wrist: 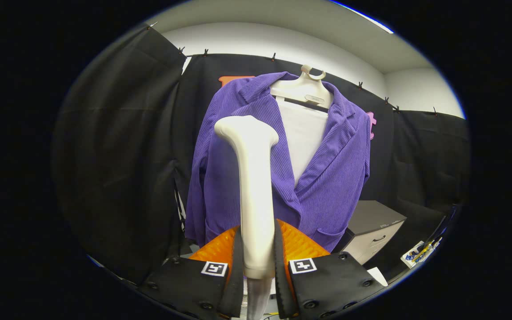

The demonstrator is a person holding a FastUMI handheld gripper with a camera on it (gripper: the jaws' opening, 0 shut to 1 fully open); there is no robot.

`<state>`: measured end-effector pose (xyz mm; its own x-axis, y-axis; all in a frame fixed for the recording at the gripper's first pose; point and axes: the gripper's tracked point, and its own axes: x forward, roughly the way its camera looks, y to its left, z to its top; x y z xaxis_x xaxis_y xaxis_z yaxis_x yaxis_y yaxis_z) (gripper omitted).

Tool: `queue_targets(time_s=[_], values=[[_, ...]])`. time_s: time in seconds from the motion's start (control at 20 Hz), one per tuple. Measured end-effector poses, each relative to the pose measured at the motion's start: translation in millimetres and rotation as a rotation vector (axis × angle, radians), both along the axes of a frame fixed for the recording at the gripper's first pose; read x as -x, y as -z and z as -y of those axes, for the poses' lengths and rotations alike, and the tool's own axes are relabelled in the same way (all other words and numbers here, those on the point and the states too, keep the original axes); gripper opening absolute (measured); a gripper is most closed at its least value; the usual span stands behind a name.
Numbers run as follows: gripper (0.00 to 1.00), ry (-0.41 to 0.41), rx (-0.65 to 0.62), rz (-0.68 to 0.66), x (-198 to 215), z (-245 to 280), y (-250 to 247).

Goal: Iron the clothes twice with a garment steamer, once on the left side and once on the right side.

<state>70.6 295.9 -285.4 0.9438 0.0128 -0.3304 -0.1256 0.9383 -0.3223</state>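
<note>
A purple corduroy jacket point(336, 173) hangs on a cream hanger point(304, 90) in front of the black cloth wall, beyond my fingers. My gripper point(258, 249) is shut on the handle of a cream garment steamer point(254, 178), which stands upright between the fingers. The steamer's head point(245, 128) is raised before the jacket's left front panel, at about chest height. Whether the head touches the fabric I cannot tell. A white panel point(302, 138) shows inside the open jacket front.
A grey drawer cabinet point(374, 229) stands low to the right of the jacket. Small coloured items point(418, 253) lie on a surface further right. Black cloth point(122, 155) closes in the left side.
</note>
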Motion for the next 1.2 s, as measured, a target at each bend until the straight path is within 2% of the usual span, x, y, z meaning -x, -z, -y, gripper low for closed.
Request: queue_targets(time_s=[1.2], values=[[0.38,0.051,0.1,-0.254,60.3,42.6,155.3]])
